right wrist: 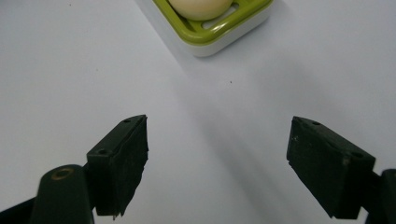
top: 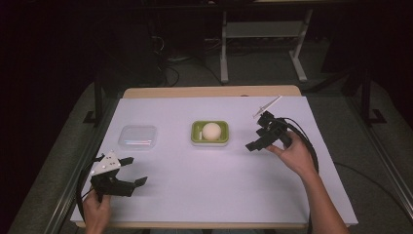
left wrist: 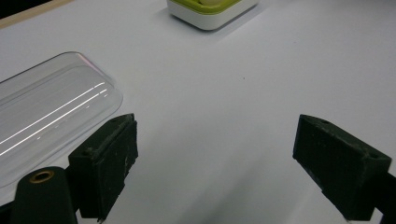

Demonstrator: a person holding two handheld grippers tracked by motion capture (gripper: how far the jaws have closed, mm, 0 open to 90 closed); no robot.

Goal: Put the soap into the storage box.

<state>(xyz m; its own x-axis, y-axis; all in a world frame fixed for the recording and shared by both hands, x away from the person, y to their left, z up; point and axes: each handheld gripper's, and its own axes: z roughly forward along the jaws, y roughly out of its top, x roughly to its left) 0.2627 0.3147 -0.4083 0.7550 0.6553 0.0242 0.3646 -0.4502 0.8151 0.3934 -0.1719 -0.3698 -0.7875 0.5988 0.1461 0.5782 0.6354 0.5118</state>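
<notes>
Green soap dish (top: 210, 132) sits abt mid-surface w/ a pale round soap (top: 211, 130) in it, resting on the slatted green insert; the dish is my landmark for everything else. Clear plastic lid (top: 138, 136) lies flat to the dish's left, well apart from it, not touching. Left hand-held gripper (top: 134, 170) is down-left of the dish, nearer the person's edge of the white surface (top: 209, 185), just below the lid; jaws spread wide, nothing btwn them, grey three-cornered plate on top. In the left gripper view the lid's rounded corner (left wrist: 56, 105) sits just beside the left-side jaw, and the dish's corner (left wrist: 210, 11) is farther off at the top. Right hand-held gripper (top: 258, 131) is to the dish's right, near but not touching, pointed toward it; jaws also wide, holding nothing. Right gripper view looks straight at the dish (right wrist: 219, 28) w/ the soap (right wrist: 201, 8) at the top edge, bare white surface btwn jaws and dish. Cables trail from both grippers back toward the person's forearms.
</notes>
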